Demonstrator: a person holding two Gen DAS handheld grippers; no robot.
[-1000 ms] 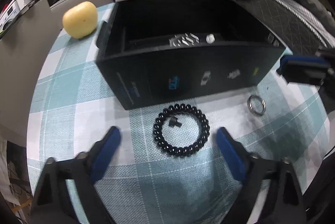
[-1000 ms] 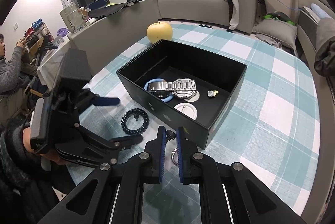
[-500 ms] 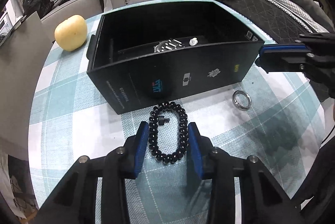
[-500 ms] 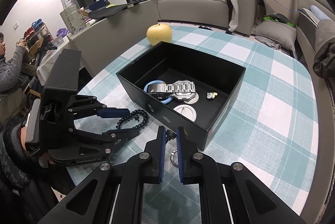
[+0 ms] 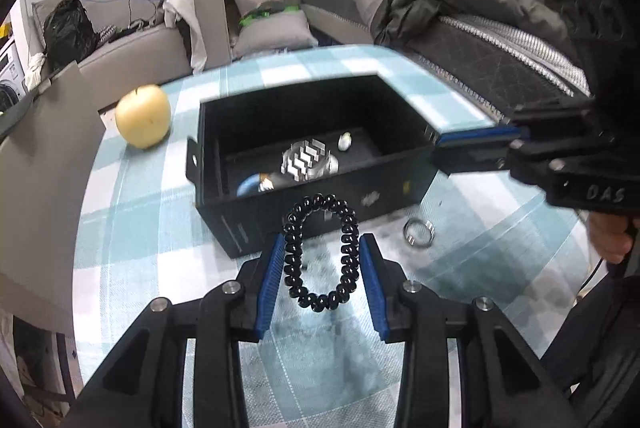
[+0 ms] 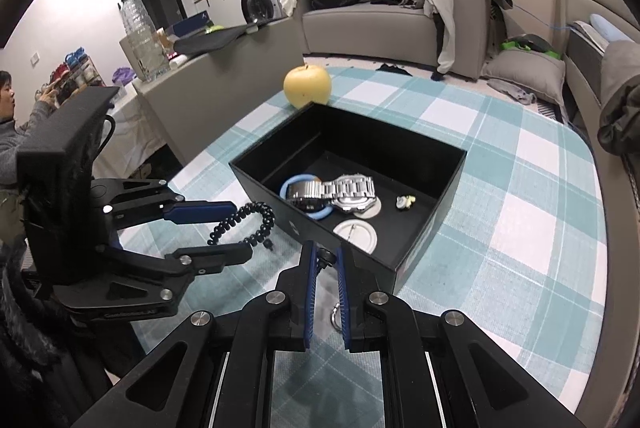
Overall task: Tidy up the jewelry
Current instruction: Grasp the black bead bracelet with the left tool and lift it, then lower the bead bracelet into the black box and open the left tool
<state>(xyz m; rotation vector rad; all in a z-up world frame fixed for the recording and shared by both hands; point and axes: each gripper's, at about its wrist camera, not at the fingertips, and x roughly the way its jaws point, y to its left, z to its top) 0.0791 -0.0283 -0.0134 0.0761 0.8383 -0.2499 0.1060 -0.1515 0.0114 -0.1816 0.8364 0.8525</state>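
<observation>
My left gripper [image 5: 320, 248] is shut on a black bead bracelet [image 5: 320, 252] and holds it above the table, just in front of the open black box [image 5: 224, 216]. The right wrist view shows the bracelet [image 6: 244, 224] squeezed between the left fingers. The box [image 6: 424, 232] holds a silver watch [image 6: 344, 189], a blue ring, a white disc and a small charm. My right gripper [image 6: 325, 260] is shut on a small black screw-like piece [image 6: 326, 260] by the box's near corner. A silver ring [image 5: 418, 234] lies on the cloth beside the box.
A yellow apple [image 5: 143, 121] sits on the checked tablecloth [image 6: 520, 228] behind the box. A grey partition stands at the table's left edge. Sofas with clothes stand beyond the table. A person [image 6: 12, 131] is at the far left.
My left gripper closed on the bead bracelet, squeezing it into an oval, and lifted it off the cloth toward the box. The right gripper stayed in place, still shut.
</observation>
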